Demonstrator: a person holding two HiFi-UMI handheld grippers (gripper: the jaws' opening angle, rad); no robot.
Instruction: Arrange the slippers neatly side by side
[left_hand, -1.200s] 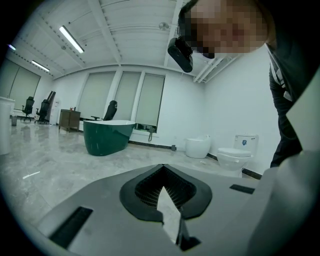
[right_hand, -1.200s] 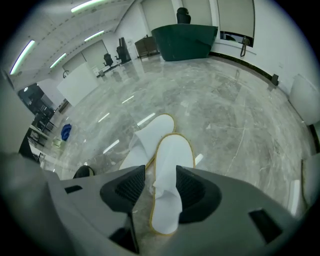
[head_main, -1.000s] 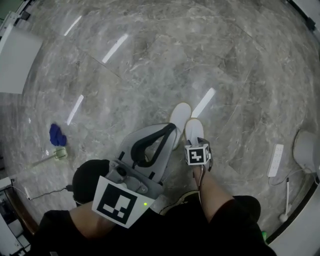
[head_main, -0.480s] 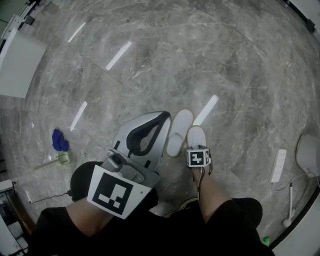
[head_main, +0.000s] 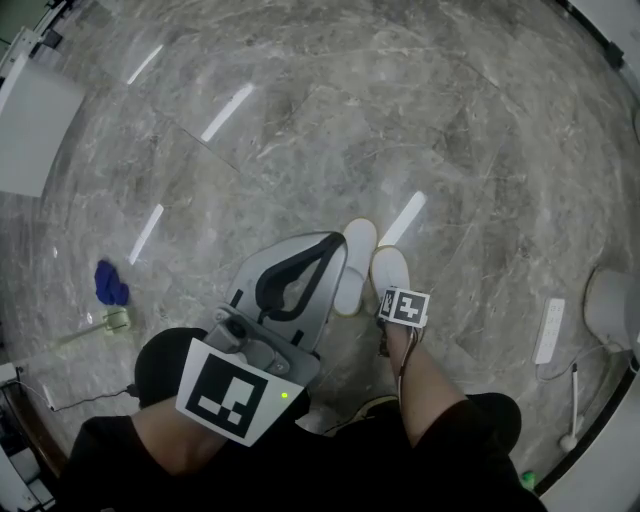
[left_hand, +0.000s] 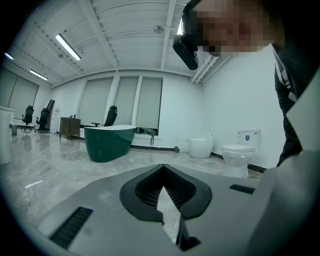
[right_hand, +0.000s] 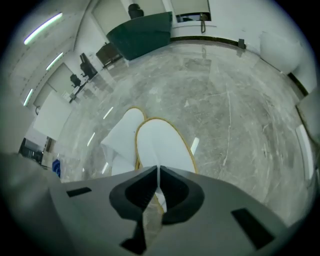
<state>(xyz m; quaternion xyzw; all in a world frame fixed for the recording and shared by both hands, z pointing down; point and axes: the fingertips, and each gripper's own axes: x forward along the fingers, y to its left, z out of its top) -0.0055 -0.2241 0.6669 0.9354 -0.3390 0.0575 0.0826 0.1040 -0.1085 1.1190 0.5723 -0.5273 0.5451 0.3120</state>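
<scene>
Though glossy, grey marble floor (head_main: 400, 120) under white slippers (head_main: 357, 245), green bathtub (left_hand: 105, 142) beyond.

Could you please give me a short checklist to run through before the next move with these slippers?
1. Grip: the right gripper fingers have just been closing and now pinch the rear edge of the right-hand white fabric slipper with tan edging: ok.
2. Spare tool: the left gripper has its fingers together with nothing between them: ok.
3. Alignment: the left-hand white fabric slipper lies close beside it, but its toe reaches further ahead: not ok.
4. Left-hand slipper's heel: hidden behind the left gripper in the head view: cannot tell.
5. Surroundings: the blue object and the white power strip lie well away: ok.
</scene>
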